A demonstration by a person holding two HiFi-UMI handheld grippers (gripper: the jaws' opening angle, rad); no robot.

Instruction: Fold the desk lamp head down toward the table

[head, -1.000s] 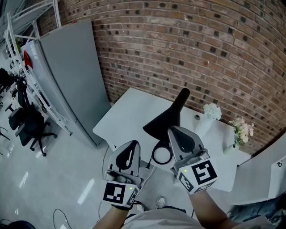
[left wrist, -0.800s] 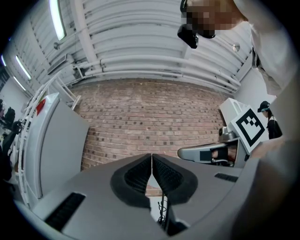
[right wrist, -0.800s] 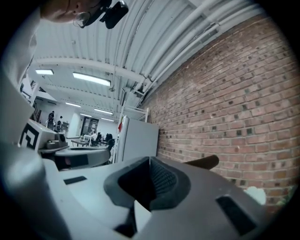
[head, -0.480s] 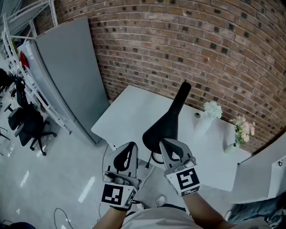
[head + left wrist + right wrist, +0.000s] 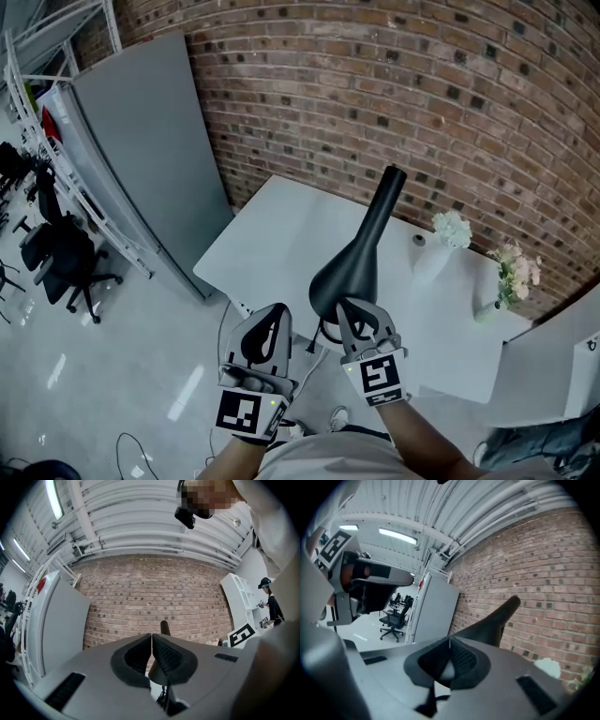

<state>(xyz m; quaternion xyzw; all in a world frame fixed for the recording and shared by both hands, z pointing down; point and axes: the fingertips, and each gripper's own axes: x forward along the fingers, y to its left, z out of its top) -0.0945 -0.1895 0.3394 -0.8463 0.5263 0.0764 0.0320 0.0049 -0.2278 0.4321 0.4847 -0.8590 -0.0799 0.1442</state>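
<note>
Both forearms reach forward, grippers side by side. The left gripper (image 5: 266,323) is closed and empty. The right gripper (image 5: 360,312) (jaws also together, gripping nothing) sits at the wide end of the black desk lamp head (image 5: 356,258), which slants above the white table (image 5: 272,244).

A brick wall (image 5: 422,94) fills twelve o'clock. A grey cabinet (image 5: 150,159) stands at ten o'clock, a black office chair (image 5: 58,255) at nine, a white flower vase (image 5: 433,261) at three.
</note>
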